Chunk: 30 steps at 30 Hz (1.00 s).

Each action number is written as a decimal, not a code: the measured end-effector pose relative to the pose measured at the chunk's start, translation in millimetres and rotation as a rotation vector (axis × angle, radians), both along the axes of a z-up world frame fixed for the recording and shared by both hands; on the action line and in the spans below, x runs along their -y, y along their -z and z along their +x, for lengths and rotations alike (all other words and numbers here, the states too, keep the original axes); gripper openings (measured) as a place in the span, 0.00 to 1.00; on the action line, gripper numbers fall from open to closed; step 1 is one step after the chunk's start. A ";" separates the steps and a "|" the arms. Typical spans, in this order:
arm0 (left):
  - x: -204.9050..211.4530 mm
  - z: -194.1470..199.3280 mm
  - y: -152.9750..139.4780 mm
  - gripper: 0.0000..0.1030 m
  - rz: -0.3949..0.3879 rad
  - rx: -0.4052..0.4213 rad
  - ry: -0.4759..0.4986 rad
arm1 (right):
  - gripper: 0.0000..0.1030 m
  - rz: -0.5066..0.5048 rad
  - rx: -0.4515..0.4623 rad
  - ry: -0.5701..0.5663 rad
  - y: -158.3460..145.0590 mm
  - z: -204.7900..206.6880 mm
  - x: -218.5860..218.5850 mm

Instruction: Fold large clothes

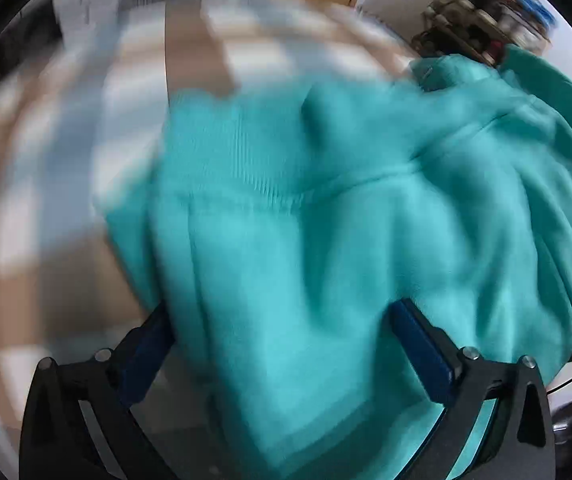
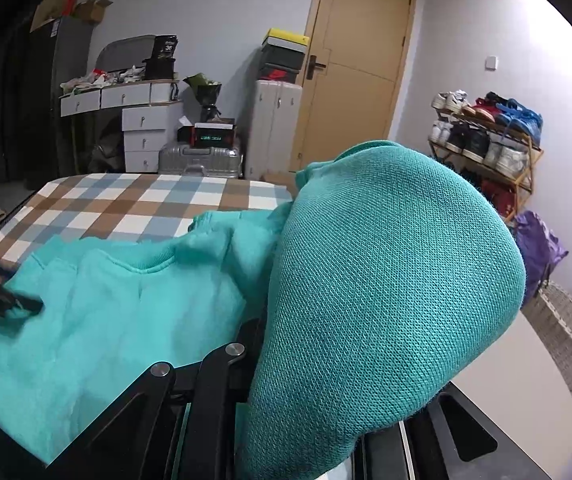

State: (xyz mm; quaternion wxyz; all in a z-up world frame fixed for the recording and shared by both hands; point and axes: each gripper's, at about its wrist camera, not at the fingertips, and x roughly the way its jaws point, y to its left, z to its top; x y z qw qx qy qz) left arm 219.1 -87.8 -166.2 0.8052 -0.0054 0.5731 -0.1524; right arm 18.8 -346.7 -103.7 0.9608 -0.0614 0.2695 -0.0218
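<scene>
Your teal sweatshirt [image 2: 118, 312] lies rumpled on the checked table [image 2: 126, 204]: soft, thick, floppy, so grip at seams or hem. Your left gripper [image 1: 282, 344] stands open around fabric; your right gripper [image 2: 286, 360] is draped, state unclear. Door [image 2: 350, 68] and shoe rack [image 2: 494, 140] stand behind.

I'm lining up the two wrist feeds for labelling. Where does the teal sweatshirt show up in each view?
Left wrist view: the teal sweatshirt fills the centre and right, running down between the left gripper fingers; the picture is blurred.
Right wrist view: it lies across the lower left, and a bunched part bulges up close to the lens at centre right.
Shared landmark: the shoe rack, upper right in the left wrist view and at the right edge in the right wrist view.
</scene>
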 end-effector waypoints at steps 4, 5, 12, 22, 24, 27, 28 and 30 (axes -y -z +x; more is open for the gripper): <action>-1.7 -6.3 -8.6 0.97 -0.003 -0.021 0.010 | 0.13 0.019 -0.014 0.000 -1.6 0.9 3.3; -6.2 -13.0 -17.7 0.95 0.007 -0.001 -0.026 | 0.13 0.016 -0.019 -0.002 -1.6 0.7 3.6; 4.7 -89.1 -66.1 0.94 -0.045 0.174 0.154 | 0.13 0.030 -0.038 0.006 2.1 -0.5 6.6; 0.3 -65.7 6.6 0.90 -0.163 -0.136 0.119 | 0.14 0.068 -0.066 0.042 4.1 2.1 9.8; 5.2 -72.6 -0.5 0.88 -0.141 -0.084 0.108 | 0.13 0.097 -0.070 0.042 3.4 1.2 13.5; 12.2 -91.0 -30.5 0.88 -0.111 0.109 0.095 | 0.13 0.106 -0.067 0.034 0.4 -1.3 15.3; 16.3 -98.7 -39.4 0.88 -0.137 0.158 0.110 | 0.13 0.104 -0.064 0.031 -0.8 -2.9 15.3; 24.8 -107.0 -44.8 0.89 -0.210 0.185 0.166 | 0.13 0.100 -0.060 0.025 -2.2 -3.9 15.7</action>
